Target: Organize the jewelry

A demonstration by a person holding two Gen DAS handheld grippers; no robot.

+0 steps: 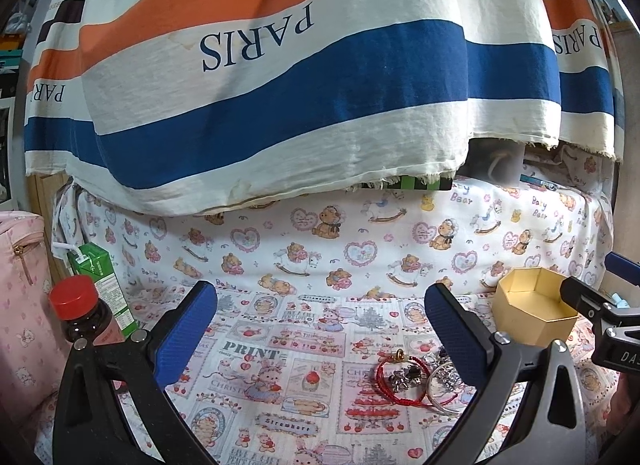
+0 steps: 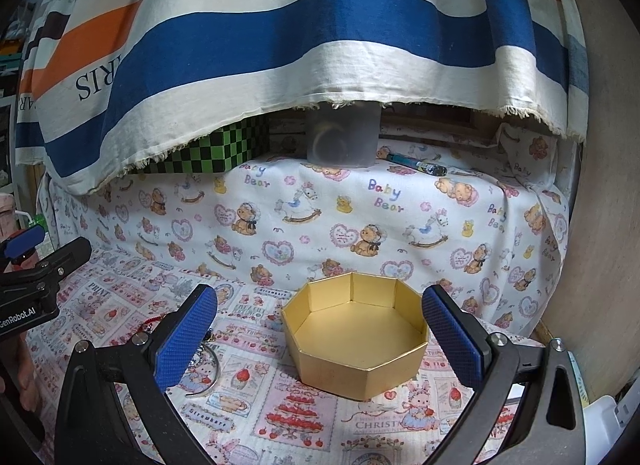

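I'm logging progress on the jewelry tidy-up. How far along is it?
Nothing looks done yet: the gold box is empty. Nothing is in hand either; the left gripper and right gripper both have open jaws. Still left: the whole pile, the red bracelet and silver bangle, lies on the cloth beside the box.

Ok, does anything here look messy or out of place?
Yes: the jewelry lies in a tangled heap on the cloth, a red cord looped through silver bangles, while the gold box beside it sits empty. Both grippers are open.

Silver bangle (image 2: 208,373) partly behind finger
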